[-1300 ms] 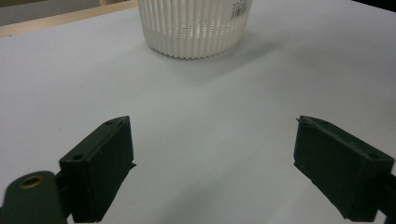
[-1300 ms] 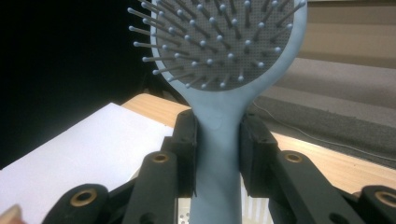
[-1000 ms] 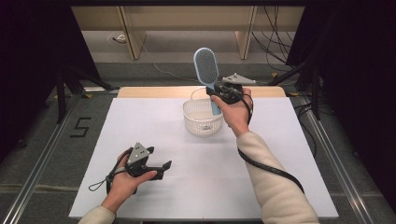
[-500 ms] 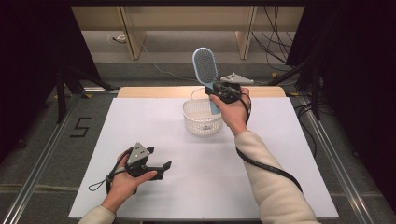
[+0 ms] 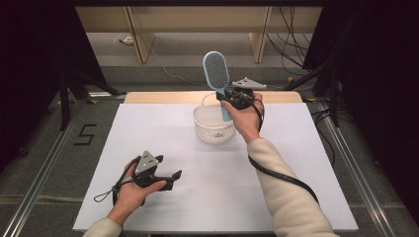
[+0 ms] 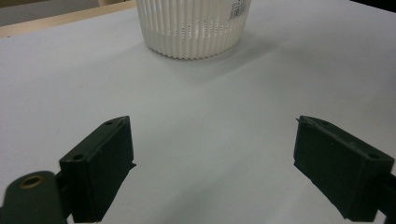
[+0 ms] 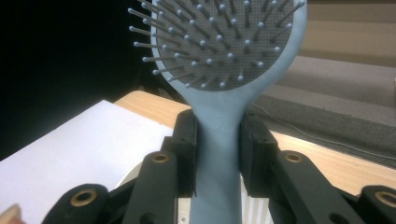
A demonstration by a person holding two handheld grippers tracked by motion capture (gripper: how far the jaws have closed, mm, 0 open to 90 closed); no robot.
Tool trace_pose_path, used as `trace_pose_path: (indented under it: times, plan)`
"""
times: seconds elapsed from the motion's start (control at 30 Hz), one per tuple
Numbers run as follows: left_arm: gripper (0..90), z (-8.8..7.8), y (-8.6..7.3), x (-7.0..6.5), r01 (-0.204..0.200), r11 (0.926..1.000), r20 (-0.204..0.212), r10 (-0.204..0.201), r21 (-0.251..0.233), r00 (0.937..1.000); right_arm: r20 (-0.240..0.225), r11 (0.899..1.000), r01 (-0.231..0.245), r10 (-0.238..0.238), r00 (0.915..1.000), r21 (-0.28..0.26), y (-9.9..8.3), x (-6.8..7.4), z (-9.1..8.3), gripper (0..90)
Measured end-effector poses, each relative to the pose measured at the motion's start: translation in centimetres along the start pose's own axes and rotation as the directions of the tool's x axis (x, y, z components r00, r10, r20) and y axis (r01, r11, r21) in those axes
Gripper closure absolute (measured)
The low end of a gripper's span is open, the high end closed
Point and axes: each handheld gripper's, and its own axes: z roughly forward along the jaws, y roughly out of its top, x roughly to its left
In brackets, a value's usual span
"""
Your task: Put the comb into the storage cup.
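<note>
A light blue hairbrush with a grey bristle pad stands upright above the white ribbed basket. My right gripper is shut on its handle, held over the basket's right rim. In the right gripper view the two black jaws squeeze the blue handle, and the bristled head rises above them. At the front left of the white table, my left gripper rests low in the hand, open, with nothing between its fingers. From the left gripper view the basket stands straight ahead, some way off.
The white tabletop has a wooden strip along its far edge. Metal rails run along both sides on the floor. Cables and wooden table legs lie beyond the far edge. A black cable trails along the right forearm.
</note>
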Motion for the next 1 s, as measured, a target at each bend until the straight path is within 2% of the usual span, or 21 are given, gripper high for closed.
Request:
trace_pose_path:
  times: [1.0]
  plan:
    - [11.5,0.06,0.00,-0.03,-0.003,1.0000,0.004,0.003,0.004,1.0000,0.009,1.000,0.001,-0.001,1.0000,0.017,-0.31,0.01,0.96,71.0]
